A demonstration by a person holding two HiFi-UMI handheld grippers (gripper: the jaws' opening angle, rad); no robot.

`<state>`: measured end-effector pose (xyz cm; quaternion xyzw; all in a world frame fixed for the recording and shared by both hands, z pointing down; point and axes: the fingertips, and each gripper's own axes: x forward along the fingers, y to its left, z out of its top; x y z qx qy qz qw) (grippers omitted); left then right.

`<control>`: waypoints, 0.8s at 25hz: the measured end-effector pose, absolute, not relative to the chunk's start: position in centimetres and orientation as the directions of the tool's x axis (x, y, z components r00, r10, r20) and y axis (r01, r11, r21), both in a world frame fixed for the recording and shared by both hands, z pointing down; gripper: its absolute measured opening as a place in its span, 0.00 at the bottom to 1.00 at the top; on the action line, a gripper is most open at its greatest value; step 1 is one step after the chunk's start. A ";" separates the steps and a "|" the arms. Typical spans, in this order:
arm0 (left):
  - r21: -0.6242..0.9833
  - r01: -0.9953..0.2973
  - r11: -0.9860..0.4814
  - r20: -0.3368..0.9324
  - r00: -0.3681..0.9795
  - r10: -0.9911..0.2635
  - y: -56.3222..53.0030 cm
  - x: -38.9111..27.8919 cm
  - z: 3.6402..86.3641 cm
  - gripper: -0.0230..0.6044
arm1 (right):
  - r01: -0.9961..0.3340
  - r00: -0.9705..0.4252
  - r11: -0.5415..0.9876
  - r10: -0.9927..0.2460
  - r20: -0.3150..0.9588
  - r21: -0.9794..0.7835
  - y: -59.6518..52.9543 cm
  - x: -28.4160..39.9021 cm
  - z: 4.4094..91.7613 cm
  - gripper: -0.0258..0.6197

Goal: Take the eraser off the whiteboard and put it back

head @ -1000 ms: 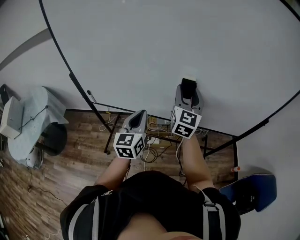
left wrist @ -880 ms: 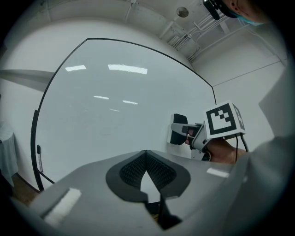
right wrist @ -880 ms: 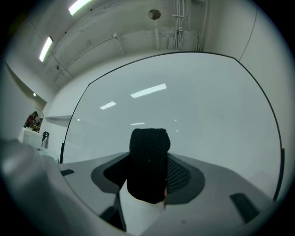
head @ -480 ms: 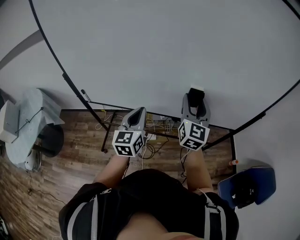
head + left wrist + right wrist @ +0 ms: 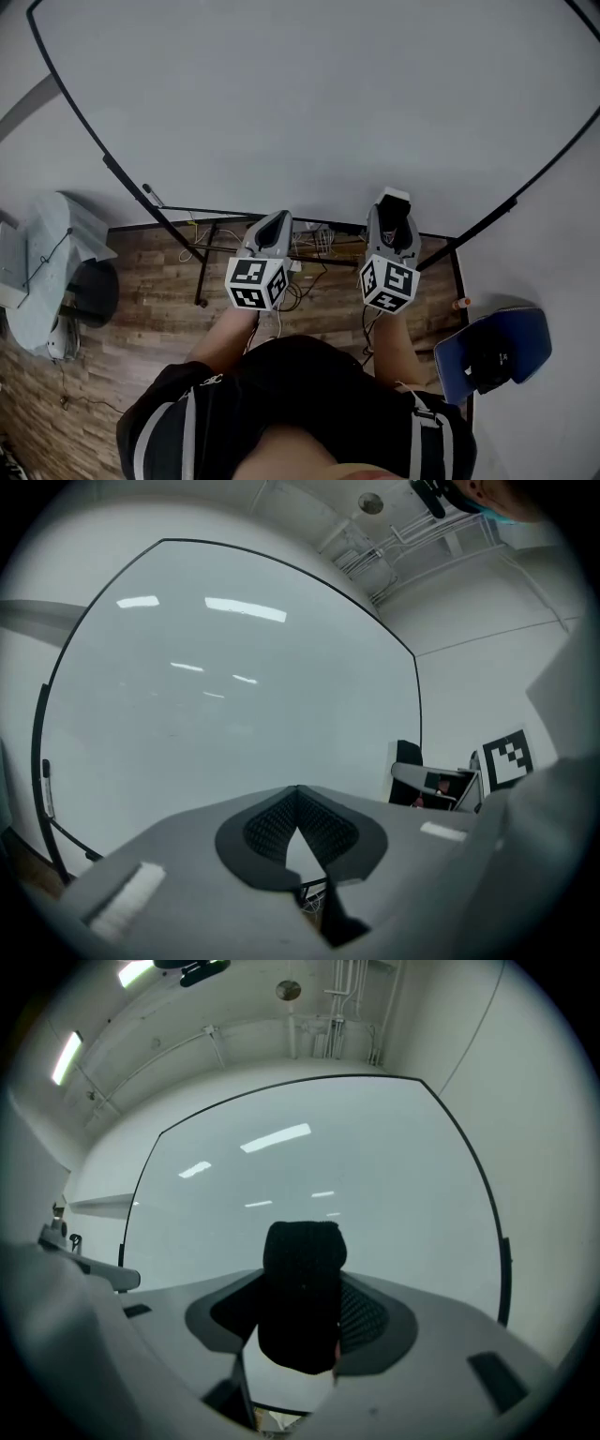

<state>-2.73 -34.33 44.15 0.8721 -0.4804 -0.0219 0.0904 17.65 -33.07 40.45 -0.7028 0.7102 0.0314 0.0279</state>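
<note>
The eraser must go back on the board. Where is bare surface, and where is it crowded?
The whiteboard is bare across all of its face that shows, edge to edge; the eraser held in the right gripper has free surface straight ahead. Crowding is only below the board: stand legs and cables.

Bright, fisheye-warped; glare streaks on whiteboard (image 5: 234, 724)

Overhead and jaw-level views, shared whiteboard (image 5: 309, 103)
</note>
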 end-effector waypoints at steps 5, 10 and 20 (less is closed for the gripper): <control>0.183 -0.813 -0.552 0.069 0.571 -0.818 -33.9 -1.2 44.9 0.05 | -1.000 0.010 -0.010 -0.999 -0.043 0.003 -31.6 18.6 43.2 0.40; 0.174 -0.804 -0.568 0.084 0.587 -0.805 -33.9 -0.3 45.6 0.05 | -1.000 0.000 0.000 -1.000 -0.016 -0.006 -30.7 18.4 45.2 0.40; 0.166 -0.800 -0.577 0.094 0.595 -0.798 -33.6 0.0 45.9 0.05 | -1.000 -0.019 0.019 -1.000 -0.013 0.001 -29.5 17.7 45.4 0.40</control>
